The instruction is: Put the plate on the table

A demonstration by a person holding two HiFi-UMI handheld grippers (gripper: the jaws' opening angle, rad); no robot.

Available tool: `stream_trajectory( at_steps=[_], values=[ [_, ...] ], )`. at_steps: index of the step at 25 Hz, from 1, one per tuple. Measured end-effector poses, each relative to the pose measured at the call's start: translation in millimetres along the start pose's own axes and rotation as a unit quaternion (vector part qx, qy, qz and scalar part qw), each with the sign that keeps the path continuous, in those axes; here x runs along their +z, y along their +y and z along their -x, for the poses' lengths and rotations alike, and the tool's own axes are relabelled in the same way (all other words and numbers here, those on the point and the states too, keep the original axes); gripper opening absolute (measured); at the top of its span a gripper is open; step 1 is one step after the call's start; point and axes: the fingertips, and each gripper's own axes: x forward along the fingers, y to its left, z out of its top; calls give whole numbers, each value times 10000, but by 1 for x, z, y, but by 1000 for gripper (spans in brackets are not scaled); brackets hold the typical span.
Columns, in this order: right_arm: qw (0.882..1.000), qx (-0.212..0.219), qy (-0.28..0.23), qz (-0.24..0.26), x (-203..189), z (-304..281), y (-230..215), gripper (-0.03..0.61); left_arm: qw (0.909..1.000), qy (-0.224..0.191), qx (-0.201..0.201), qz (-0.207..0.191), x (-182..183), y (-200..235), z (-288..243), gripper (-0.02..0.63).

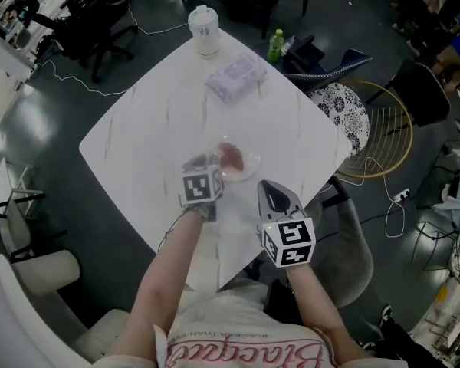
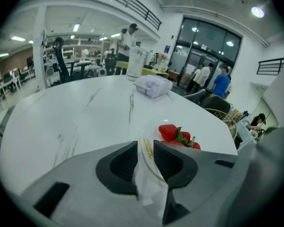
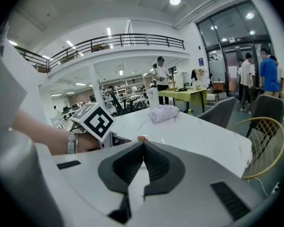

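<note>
- A clear, shallow plate (image 1: 245, 167) carrying red strawberries (image 2: 177, 135) sits low over the near part of the white marble table (image 1: 153, 121).
- The left gripper (image 2: 146, 150) pinches the plate's near rim between its dark jaws.
- The right gripper (image 3: 143, 145), jaws pressed together on nothing, hovers just beside it at the table's edge.

1. Straight ahead of the left gripper (image 2: 146, 151), the clear plate (image 2: 150, 137) nipped at its rim between the jaws, and the strawberries (image 2: 178, 135) on it, fill the near path.
2. Beyond and left of that claw the marble table (image 2: 75, 117) lies bare up to the soft tissue pack (image 2: 153, 86) and the lidded tumbler (image 2: 136, 64) (both well apart from the plate).
3. The right gripper (image 3: 143, 148), jaws together on nothing, has bare tabletop ahead and to its right; the left gripper stands in the way just to its left.
</note>
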Motion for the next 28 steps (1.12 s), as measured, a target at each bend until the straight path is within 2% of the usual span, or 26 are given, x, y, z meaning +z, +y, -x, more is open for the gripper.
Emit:
stream_trajectory(
  at_steps=[4,7,13,17,21,28],
  values=[
    [9999,-29,-96,31,5,9,5,3,9991,-332,-8,-277,10,3,17,84],
    [9998,-34,-171,74,12,15,12,3,9967,-580,-302,-484,18,-8,33,85],
    [9989,56,-358,297,26,38,35,3,9849,-1208,-655,-1052,27,-32,82,84],
    [9970,131,-607,455,41,61,51,3,9669,-1895,-814,-1505,39,-52,132,84],
    [9936,167,-906,659,60,88,69,3,9498,-2401,-1028,-1723,41,-68,181,82],
    [9855,324,-1390,914,85,133,105,3,9114,-3292,-1113,-2203,38,-93,264,8]
  ],
)
